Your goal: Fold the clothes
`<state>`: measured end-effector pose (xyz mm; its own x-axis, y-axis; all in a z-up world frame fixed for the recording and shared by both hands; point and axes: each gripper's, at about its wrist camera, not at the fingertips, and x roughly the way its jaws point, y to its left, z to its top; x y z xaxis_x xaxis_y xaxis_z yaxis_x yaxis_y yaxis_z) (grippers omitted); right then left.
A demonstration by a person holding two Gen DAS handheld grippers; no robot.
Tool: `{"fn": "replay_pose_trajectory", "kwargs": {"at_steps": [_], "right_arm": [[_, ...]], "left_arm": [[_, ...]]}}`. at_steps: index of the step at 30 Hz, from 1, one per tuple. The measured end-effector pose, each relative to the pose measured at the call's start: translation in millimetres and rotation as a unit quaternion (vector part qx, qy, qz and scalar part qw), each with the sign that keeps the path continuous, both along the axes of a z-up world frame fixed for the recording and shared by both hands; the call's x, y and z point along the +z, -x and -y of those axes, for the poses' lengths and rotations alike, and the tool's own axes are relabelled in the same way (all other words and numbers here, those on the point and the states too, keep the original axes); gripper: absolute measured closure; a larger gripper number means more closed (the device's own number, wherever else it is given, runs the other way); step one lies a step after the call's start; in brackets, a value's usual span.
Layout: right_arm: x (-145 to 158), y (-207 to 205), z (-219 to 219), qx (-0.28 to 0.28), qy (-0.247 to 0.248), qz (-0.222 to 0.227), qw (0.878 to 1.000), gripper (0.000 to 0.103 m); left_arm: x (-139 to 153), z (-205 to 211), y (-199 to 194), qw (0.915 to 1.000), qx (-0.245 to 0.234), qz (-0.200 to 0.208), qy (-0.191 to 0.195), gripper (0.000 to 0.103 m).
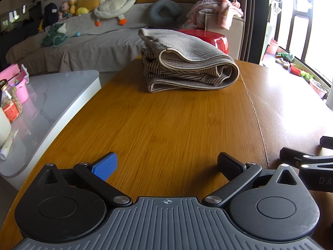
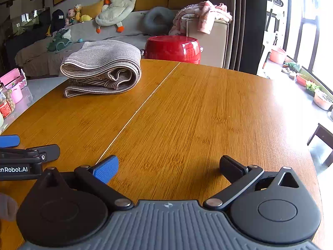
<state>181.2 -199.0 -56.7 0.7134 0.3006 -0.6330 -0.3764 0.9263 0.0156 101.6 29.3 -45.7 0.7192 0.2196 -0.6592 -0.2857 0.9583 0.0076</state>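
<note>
A striped beige garment (image 1: 187, 62) lies folded in a thick bundle at the far end of the wooden table (image 1: 166, 125); in the right wrist view the same folded garment (image 2: 102, 68) sits far left. My left gripper (image 1: 168, 164) hovers low over the near table edge, open and empty, well short of the garment. My right gripper (image 2: 168, 166) is open beside it, also empty. Each gripper shows at the other view's edge: right gripper (image 1: 308, 160), left gripper (image 2: 25, 148).
A grey side table (image 1: 52, 108) with a jar (image 1: 10, 102) and pink containers stands to the left. Behind the wooden table are a red stool (image 2: 172, 49), a sofa with plush toys (image 1: 116, 2) and a cabinet draped with pink clothes (image 2: 204, 14). Windows lie right.
</note>
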Motion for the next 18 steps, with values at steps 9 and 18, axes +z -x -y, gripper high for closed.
{"fn": "replay_pose_trajectory", "kwargs": {"at_steps": [9,18], "right_arm": [[0.2,2.1,-0.7,0.0,0.0,0.0,1.0,0.0],[0.3,4.5,-1.7,-0.001,0.0,0.0,1.0,0.0]], "left_arm": [[0.0,-0.2,0.0,1.0,0.0,0.0,0.0,0.0],[-0.1,-0.5,-0.4,1.0,0.0,0.0,0.0,0.0]]}}
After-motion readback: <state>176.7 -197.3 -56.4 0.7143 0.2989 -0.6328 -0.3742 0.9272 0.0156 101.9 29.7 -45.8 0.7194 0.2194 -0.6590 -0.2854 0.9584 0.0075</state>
